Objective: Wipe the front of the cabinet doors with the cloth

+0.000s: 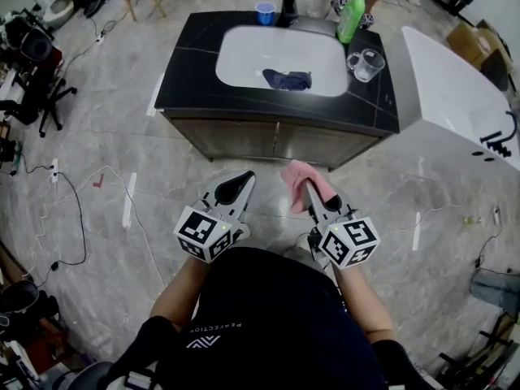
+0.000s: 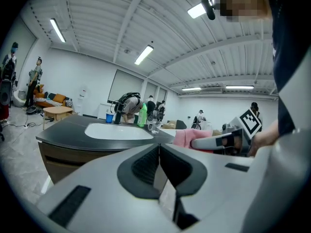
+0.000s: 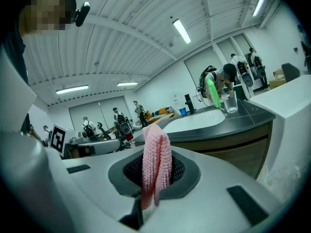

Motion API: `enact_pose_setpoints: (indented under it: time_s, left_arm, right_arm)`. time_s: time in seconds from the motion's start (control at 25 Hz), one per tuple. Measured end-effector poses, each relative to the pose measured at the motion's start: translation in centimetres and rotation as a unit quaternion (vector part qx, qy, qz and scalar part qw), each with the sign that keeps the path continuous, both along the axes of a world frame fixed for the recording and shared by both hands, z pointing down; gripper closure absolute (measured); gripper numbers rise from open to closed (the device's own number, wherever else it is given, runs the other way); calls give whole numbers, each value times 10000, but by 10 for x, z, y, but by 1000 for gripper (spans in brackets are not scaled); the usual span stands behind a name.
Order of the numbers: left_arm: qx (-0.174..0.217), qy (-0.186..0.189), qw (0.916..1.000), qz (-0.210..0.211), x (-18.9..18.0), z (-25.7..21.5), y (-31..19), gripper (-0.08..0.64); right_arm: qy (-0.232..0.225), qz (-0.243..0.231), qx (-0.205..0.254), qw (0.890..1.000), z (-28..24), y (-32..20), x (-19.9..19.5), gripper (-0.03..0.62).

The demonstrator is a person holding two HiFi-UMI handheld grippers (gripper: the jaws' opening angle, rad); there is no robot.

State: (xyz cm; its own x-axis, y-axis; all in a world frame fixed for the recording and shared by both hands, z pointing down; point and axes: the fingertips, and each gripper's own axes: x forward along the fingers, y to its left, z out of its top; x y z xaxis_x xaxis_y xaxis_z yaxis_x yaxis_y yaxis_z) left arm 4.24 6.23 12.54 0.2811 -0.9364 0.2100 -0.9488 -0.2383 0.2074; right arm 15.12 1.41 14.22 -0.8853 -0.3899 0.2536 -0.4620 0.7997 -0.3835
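Note:
A pink cloth (image 1: 302,179) (image 3: 156,161) is clamped in my right gripper (image 1: 312,190), which is shut on it a short way in front of the vanity. The cloth also shows in the left gripper view as a pink fold (image 2: 187,137). My left gripper (image 1: 240,182) (image 2: 159,152) is held beside it, shut with nothing between its jaws. The brown cabinet doors (image 1: 272,140) (image 3: 235,147) (image 2: 60,161) sit under a black countertop (image 1: 191,63) with a white basin (image 1: 244,55). Both grippers are apart from the doors.
In the basin lies a dark blue rag (image 1: 287,79). A blue cup (image 1: 265,12), a green bottle (image 1: 351,15) and a clear glass jug (image 1: 366,65) stand on the counter. A white bathtub (image 1: 455,96) is at right. Cables (image 1: 73,210) cross the floor at left.

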Motion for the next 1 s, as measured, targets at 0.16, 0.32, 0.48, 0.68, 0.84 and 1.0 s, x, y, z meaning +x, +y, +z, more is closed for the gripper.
enact_pose_setpoints:
  time_s: [0.16, 0.32, 0.48, 0.68, 0.84, 1.0]
  left_arm:
    - [-48, -68, 9999, 93, 1, 0, 2, 546]
    - [-89, -34, 9998, 161, 4, 2, 4, 546]
    - [-100, -35, 9997, 235, 7, 3, 4, 546]
    - [-132, -55, 9993, 339, 13, 4, 5, 546]
    - [-139, -43, 9991, 387, 17, 5, 4, 546]
    - [-168, -73, 9987, 478, 21, 8, 5, 546]
  right_arm:
    - [56, -3, 6, 10000, 3, 7, -1, 549]
    - [58, 76, -42, 9999, 4, 12, 2, 549]
    - [71, 129, -74, 9999, 7, 16, 5, 549]
    - [110, 213, -96, 9997, 7, 16, 10, 549]
    - [149, 270, -147, 9994, 11, 15, 16, 549]
    - [132, 349, -167, 9992, 12, 15, 20, 549]
